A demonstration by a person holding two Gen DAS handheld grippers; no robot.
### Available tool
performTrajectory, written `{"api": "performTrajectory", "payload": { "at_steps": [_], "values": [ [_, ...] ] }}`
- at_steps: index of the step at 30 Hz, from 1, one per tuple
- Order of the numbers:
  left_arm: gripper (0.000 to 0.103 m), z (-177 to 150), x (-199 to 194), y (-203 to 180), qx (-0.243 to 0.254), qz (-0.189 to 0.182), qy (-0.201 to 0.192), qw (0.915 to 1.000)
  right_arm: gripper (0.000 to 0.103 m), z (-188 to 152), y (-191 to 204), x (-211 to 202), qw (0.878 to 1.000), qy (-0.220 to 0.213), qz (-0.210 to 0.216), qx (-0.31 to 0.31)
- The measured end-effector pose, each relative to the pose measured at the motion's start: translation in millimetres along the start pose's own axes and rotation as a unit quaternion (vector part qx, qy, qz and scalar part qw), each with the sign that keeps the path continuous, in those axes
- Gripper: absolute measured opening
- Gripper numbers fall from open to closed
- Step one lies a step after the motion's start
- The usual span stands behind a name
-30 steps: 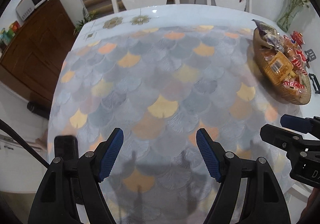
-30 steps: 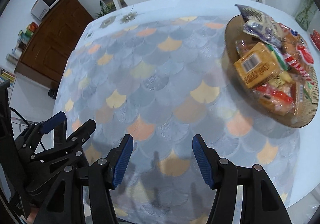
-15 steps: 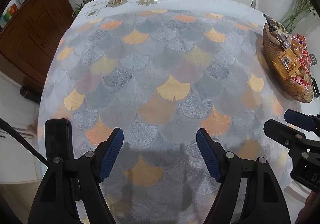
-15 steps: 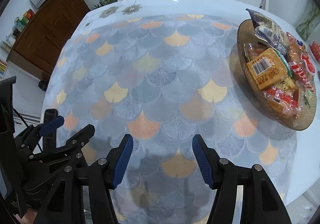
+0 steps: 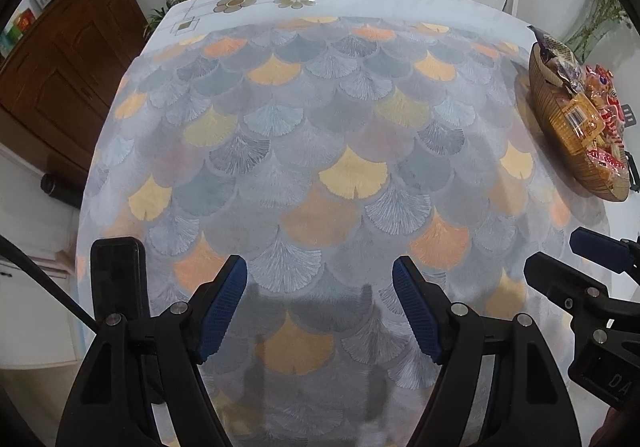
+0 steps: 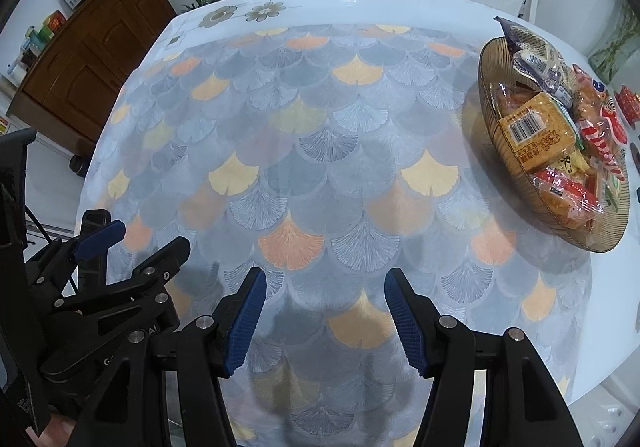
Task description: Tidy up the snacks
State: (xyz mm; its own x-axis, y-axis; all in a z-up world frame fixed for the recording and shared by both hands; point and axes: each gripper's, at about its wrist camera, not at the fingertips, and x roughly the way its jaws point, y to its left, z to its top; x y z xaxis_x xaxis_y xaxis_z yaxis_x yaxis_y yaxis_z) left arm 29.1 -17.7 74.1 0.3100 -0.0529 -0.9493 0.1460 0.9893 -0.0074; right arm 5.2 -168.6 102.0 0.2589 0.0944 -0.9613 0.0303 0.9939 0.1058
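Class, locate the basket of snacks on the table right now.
The basket of snacks sits near the table's right edge in both wrist views, beyond the open right gripper.

Black plastic gripper frames with silver screws, ribbed blue pads on the fingers.

Tablecloth bare mid-table; snack basket blocks right edge; dark phone-like slab near-left.
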Motion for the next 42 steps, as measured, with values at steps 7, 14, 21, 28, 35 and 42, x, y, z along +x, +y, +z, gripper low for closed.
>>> {"api": "performTrajectory", "payload": {
  "at_steps": [7, 14, 21, 28, 35, 42],
  "values": [
    [0.074, -0.8, 1.5, 3.1, -0.004, -0.002, 0.004, 1.0, 0.059, -2.0, 2.8, -0.9, 1.0, -0.002, 0.001, 0.006],
    [0.074, -1.7, 2.0, 1.9, -0.005, -0.006, 0.008, 0.9999, 0.059, -4.5, 2.6, -0.8, 1.0, 0.001, -0.001, 0.007],
    [0.074, -3.9, 3.8, -0.7, -0.004, -0.003, 0.017, 0.9998, 0.059, -9.9, -2.0, 2.0, 1.0, 0.01, 0.009, 0.02],
    [0.074, -3.2, 2.4, -2.2, -0.009, -0.018, 0.028, 0.9994, 0.059, -12.1, -4.6, 2.2, 1.0, 0.015, 0.015, 0.023],
    [0.074, -4.5, 3.4, -3.8, -0.012, -0.012, 0.029, 0.9994, 0.059, -14.0, -4.2, 4.0, 1.0, 0.017, 0.017, 0.018],
    [0.074, -3.9, 3.9, -7.0, -0.006, -0.003, 0.027, 0.9996, 0.059, -13.5, -3.6, 4.7, 1.0, 0.018, 0.017, 0.013]
  ]
}}
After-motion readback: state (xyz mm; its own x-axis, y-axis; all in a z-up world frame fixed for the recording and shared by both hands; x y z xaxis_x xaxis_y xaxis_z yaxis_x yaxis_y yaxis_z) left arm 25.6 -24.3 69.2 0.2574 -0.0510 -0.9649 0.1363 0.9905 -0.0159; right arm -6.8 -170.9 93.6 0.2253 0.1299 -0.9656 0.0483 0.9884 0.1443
